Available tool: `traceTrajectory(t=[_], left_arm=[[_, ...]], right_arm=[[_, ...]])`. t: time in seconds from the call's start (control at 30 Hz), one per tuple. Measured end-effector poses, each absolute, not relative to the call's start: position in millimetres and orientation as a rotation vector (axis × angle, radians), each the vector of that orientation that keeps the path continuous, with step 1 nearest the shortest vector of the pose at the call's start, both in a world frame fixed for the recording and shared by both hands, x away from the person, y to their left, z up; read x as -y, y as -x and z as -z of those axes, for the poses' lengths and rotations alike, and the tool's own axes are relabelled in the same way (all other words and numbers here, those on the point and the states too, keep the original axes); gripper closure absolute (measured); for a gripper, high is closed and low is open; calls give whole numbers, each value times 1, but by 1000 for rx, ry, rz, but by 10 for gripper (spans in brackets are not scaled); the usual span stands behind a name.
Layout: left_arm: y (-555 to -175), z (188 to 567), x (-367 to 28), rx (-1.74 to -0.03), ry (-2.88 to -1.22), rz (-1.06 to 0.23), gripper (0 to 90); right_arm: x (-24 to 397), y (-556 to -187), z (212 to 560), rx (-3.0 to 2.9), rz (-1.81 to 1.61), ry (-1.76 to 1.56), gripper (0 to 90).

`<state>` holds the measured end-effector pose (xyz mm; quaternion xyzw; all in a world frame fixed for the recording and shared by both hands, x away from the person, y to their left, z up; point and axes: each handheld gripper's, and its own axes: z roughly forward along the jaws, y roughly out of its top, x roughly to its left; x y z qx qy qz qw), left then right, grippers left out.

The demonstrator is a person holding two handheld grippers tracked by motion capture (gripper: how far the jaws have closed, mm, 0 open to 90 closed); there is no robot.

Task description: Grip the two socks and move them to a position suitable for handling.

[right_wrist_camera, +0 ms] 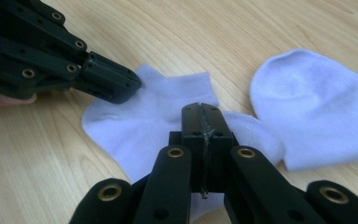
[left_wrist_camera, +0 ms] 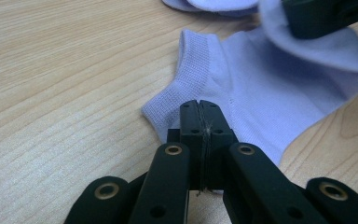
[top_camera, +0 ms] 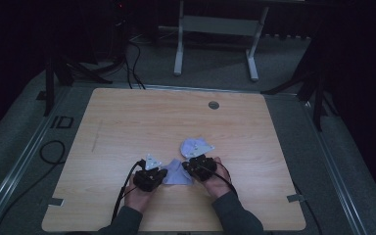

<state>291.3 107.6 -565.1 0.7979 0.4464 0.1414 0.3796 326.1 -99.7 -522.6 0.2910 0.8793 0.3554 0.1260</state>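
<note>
While high view hides fingers, gripper views show left gripper [left_wrist_camera: 199,108] and right gripper [right_wrist_camera: 200,111] clamped on sock [left_wrist_camera: 261,88].

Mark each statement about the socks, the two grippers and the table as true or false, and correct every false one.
1. Both socks are pale lilac. True: the near sock and the far sock share that colour.
2. The left gripper has its jaws wide open. False: its jaws are shut, over the near sock's cuff.
3. The right gripper is shut on the near sock. True: part of the sock is folded over at its jaws.
4. The socks lie on a glass tabletop. False: the table is light wood.
5. The far sock is rolled into a ball. False: it lies flat on the table.
</note>
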Motion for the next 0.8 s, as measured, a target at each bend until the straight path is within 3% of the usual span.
traceTrajectory(t=[0.8], left_arm=[[-291,565,-108,-1137,-2040,-364,892]], right_arm=[[196,-304,539,-2451,-1018,-1093,892]])
